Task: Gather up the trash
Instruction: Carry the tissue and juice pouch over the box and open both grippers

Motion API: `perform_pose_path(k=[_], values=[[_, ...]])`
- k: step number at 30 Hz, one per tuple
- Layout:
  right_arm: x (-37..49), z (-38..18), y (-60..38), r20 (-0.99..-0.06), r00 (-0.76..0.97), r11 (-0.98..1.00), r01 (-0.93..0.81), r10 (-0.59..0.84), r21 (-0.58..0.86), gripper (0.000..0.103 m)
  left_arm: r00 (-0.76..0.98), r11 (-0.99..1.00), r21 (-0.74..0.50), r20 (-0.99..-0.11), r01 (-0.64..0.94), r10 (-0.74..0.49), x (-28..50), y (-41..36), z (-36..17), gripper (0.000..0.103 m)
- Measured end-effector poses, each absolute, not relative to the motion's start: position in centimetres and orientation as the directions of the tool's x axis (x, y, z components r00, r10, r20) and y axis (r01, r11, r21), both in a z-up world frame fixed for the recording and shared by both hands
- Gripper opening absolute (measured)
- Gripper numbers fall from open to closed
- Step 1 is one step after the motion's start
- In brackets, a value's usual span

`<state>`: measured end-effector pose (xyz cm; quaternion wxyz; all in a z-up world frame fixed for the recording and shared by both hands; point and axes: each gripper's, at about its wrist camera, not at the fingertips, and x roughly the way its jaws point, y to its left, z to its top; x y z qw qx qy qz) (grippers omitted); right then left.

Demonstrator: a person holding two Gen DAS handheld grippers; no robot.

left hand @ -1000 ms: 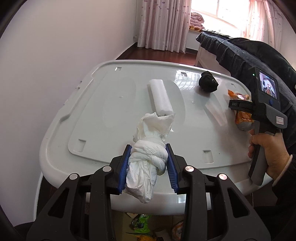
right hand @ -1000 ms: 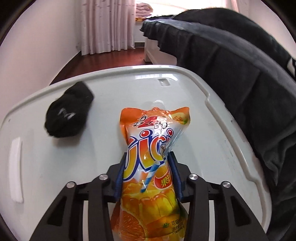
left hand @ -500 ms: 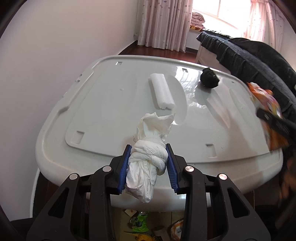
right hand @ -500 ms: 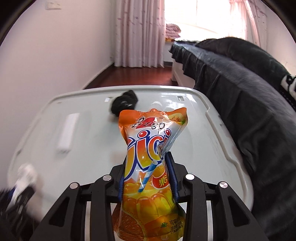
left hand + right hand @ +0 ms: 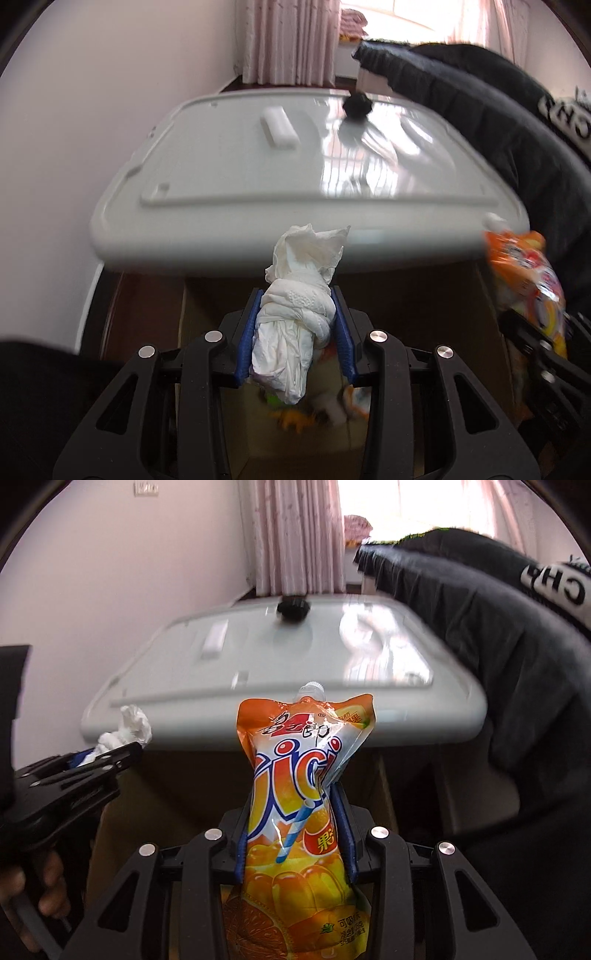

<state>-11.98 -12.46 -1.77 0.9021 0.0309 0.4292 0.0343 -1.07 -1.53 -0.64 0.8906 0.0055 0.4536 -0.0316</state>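
My left gripper [image 5: 295, 325] is shut on a crumpled white tissue wad [image 5: 299, 314], held off the near edge of the white plastic lid [image 5: 221, 173] and over a cardboard box [image 5: 295, 435] with trash in it. My right gripper [image 5: 295, 834] is shut on an orange jelly drink pouch [image 5: 299, 812], also clear of the lid's near edge. The pouch [image 5: 524, 280] shows at the right in the left wrist view. The tissue [image 5: 129, 731] and the left gripper [image 5: 88, 764] show at the left in the right wrist view.
A white foam block [image 5: 279, 127] and a black crumpled lump [image 5: 356, 107] lie on the lid's far part. A dark blanket-covered bed [image 5: 498, 122] runs along the right. A white wall [image 5: 74, 129] stands at the left. A hand [image 5: 37, 897] holds the left gripper's handle.
Both grippers have pulled back from over the lid to past its near edge, each keeping its load. The box with trash has come into view under the left gripper.
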Motion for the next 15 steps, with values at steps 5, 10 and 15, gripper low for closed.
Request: perform_pose_path(k=[5,10,15], values=[[-12.5,-4.3,-11.3,-0.832,0.545,0.994,-0.075,0.103,0.073,0.037,0.497,0.997,0.010,-0.867,0.080,-0.031,-3.5,-1.8,-3.3,0.036],[-11.7,-7.0,-10.9,-0.889,0.447,0.995,-0.076,0.098,0.072,0.038,0.432,0.995,0.035,-0.902,0.090,-0.007,-2.8,-1.7,-5.7,0.036],[-11.3,-8.5,-10.4,-0.915,0.385,0.991,-0.099,0.124,0.093,0.038,0.341,0.994,0.042,-0.940,0.104,0.004,-1.5,-1.9,-8.6,0.036]])
